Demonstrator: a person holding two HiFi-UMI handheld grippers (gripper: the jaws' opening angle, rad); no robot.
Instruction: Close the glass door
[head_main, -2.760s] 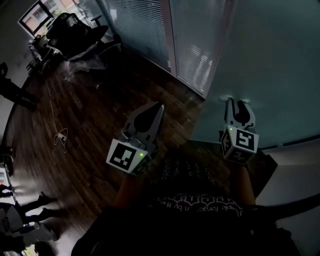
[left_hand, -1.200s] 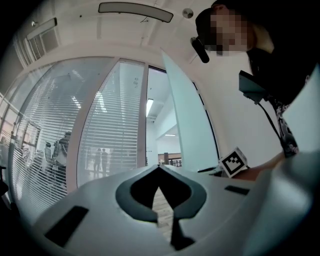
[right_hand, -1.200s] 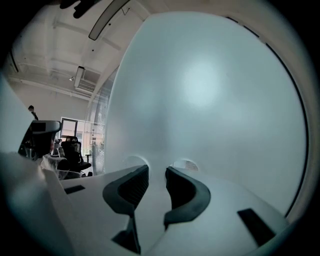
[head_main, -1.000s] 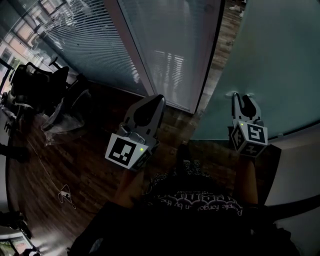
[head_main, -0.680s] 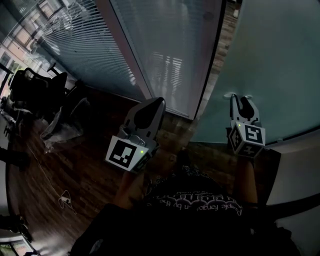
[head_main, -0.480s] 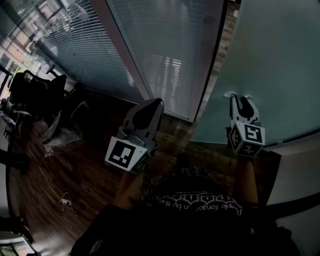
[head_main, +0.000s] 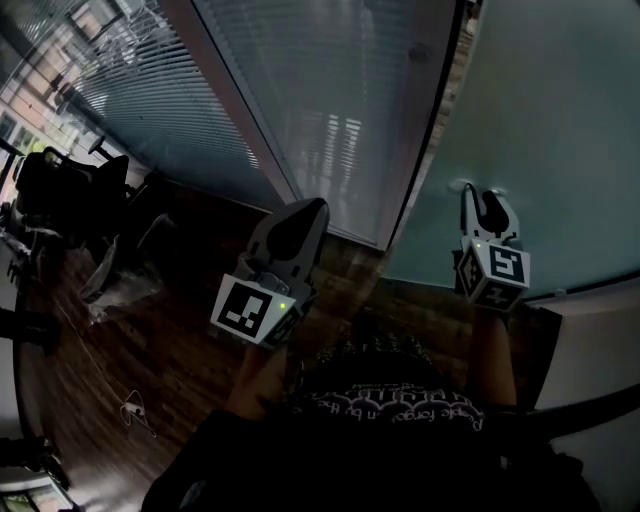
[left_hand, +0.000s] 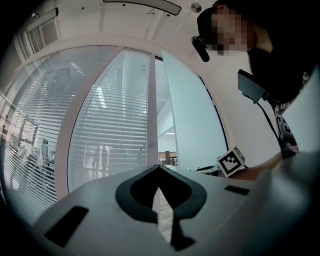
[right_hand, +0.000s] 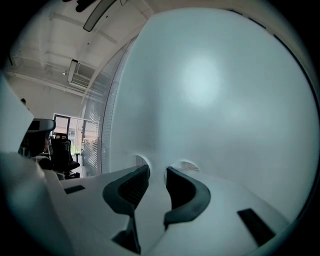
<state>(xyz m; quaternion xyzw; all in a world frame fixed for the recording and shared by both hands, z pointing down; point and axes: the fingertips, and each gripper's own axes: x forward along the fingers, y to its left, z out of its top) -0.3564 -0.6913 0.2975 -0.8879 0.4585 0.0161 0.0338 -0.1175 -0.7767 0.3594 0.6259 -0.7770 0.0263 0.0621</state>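
Right gripper (head_main: 482, 195) (right_hand: 156, 171): jaws narrowly apart, nothing between them. Both tips meet the frosted glass door (head_main: 540, 130) (right_hand: 210, 90), which stands directly ahead and fills the right gripper view.

Left gripper (head_main: 308, 208) (left_hand: 159, 168): jaws closed tip to tip, empty, held clear of the door, pointing at the fixed pane with blinds (head_main: 340, 100) (left_hand: 115, 135).

The door's free edge lies between the two grippers. A dark gap (head_main: 440, 110) separates it from the pane's frame, so the door is not fully closed.

Wooden floor (head_main: 150, 340) lies below both grippers.
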